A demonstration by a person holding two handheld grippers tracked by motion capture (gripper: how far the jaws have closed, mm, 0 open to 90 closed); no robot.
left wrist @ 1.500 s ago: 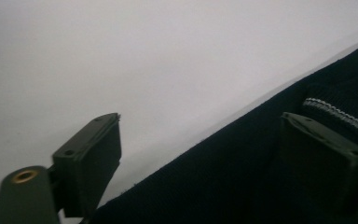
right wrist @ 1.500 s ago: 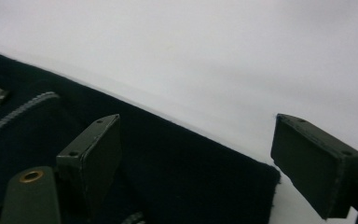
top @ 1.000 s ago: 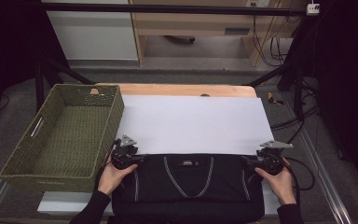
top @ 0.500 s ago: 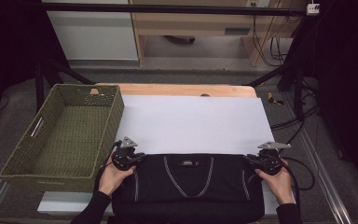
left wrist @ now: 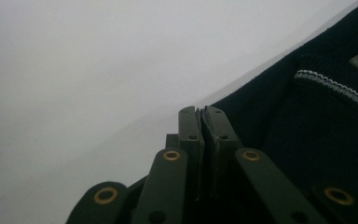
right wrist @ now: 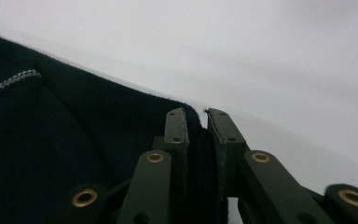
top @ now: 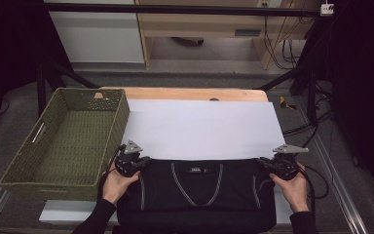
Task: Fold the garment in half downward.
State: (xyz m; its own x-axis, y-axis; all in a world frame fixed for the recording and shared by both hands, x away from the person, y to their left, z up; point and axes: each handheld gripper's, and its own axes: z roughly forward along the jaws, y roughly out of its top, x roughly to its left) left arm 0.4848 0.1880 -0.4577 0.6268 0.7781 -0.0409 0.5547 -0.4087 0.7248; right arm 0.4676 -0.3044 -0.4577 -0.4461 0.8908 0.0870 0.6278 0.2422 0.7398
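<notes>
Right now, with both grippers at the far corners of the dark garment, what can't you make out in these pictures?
- Dark navy knitted garment: its near part is cut off by the high view's bottom edge.
- Left gripper: whether cloth sits between its closed jaws; in the left gripper view the jaws themselves hide it.
- Small label at the garment's collar: too small to read in the high view.
- Green woven basket: its near wall hides the table edge behind it.

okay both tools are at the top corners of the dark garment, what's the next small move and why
Probably lift both corners together. The left tool and right tool have just been closing, and each now pinches a top corner of the dark garment, which lies flat beside the green basket.
</notes>
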